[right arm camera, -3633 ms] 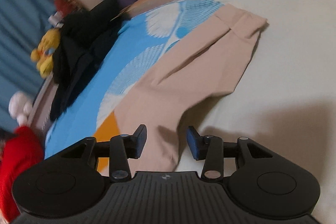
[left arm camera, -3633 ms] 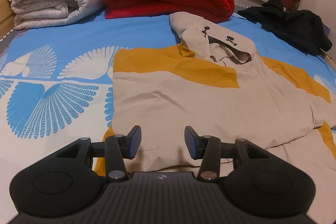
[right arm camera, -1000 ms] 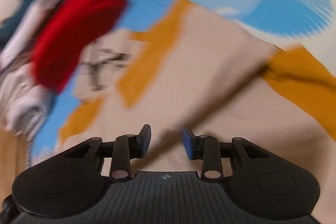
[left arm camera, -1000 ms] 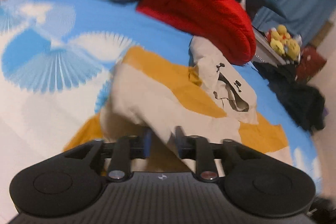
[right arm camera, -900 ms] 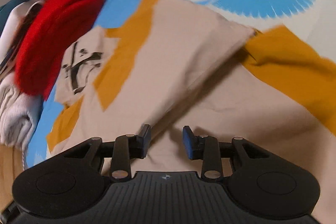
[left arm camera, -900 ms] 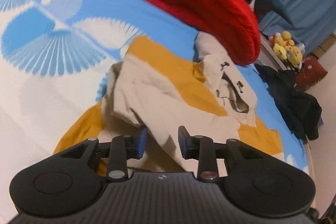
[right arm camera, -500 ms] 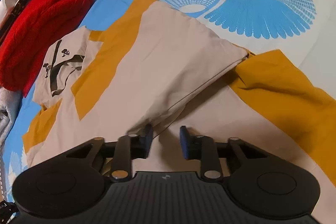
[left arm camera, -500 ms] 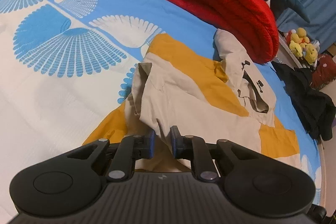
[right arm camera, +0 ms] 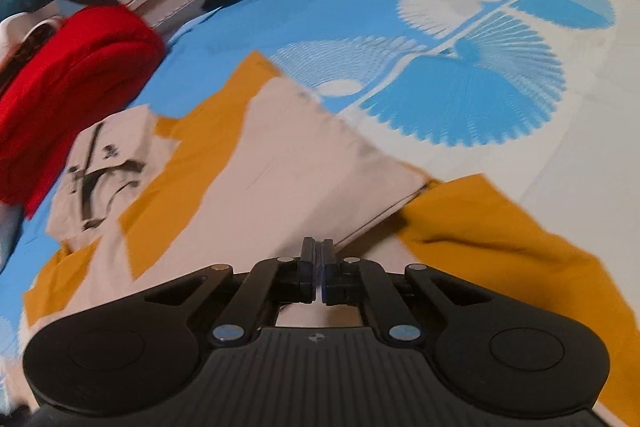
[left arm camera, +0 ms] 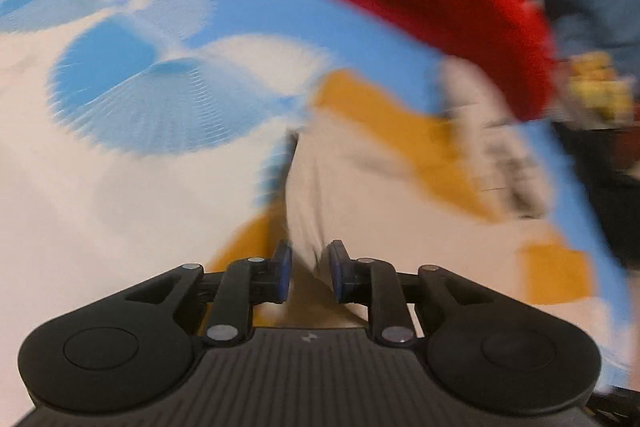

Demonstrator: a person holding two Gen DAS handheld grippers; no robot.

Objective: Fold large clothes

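Since a second ago, both sets of jaws have narrowed and the beige left edge of the hoodie (left arm camera: 360,187), rumpled before, now runs as one straight fold.

Left wrist view, heavily blurred: the left gripper (left arm camera: 308,271) has its jaws opening, a ridge of beige cloth standing between the blue pads (left arm camera: 282,269); whether they press on it I cannot tell. The hoodie lies on the bed sheet (left arm camera: 120,167), its long axis running from the gripper toward the red blanket (left arm camera: 452,7), hood end farthest away. Soft matte fabric, beige with mustard panels.

Right wrist view, sharper: the right gripper (right arm camera: 317,275) is clamped tight, pads together at the edge of a folded beige panel; any pinched cloth is hidden. The hoodie (right arm camera: 288,179) spreads flat on the sheet (right arm camera: 480,87), printed with blue and white fans, its hood with black drawstrings pointing up-left toward the thick, fuzzy red blanket (right arm camera: 68,83). A mustard sleeve (right arm camera: 500,247) trails to the right, creased.
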